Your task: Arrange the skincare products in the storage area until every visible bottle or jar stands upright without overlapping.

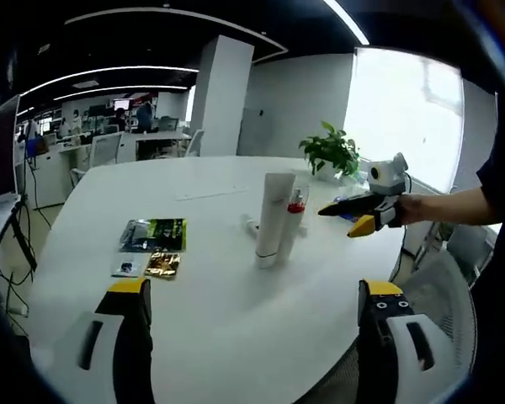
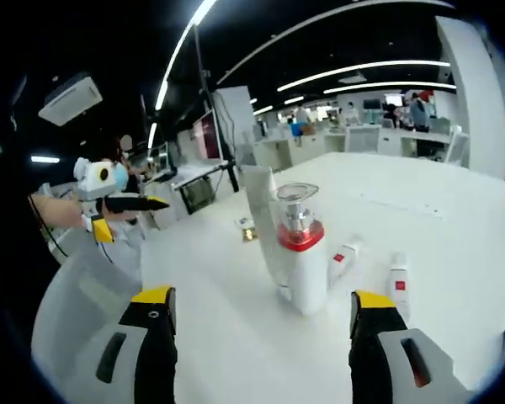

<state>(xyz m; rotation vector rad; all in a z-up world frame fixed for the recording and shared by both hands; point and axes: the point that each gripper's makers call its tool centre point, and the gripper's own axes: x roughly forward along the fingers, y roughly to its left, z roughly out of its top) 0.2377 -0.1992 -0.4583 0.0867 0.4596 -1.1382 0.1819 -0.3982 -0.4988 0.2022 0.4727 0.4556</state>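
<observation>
Skincare tube [image 1: 273, 220] and red-collared pump bottle [image 2: 298, 244] stand upright together mid-table [image 1: 219, 328], with small tubes [image 2: 397, 286] lying just right of them. I hold my left gripper [image 1: 257, 324] and right gripper [image 2: 259, 332] wide, gripping nothing.

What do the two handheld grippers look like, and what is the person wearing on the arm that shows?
The left gripper and right gripper each have two black jaws capped with yellow tips. Seen from the left gripper view, the right gripper is a black body with a yellow tip. The person's dark short sleeve shows at the right edge.
</observation>
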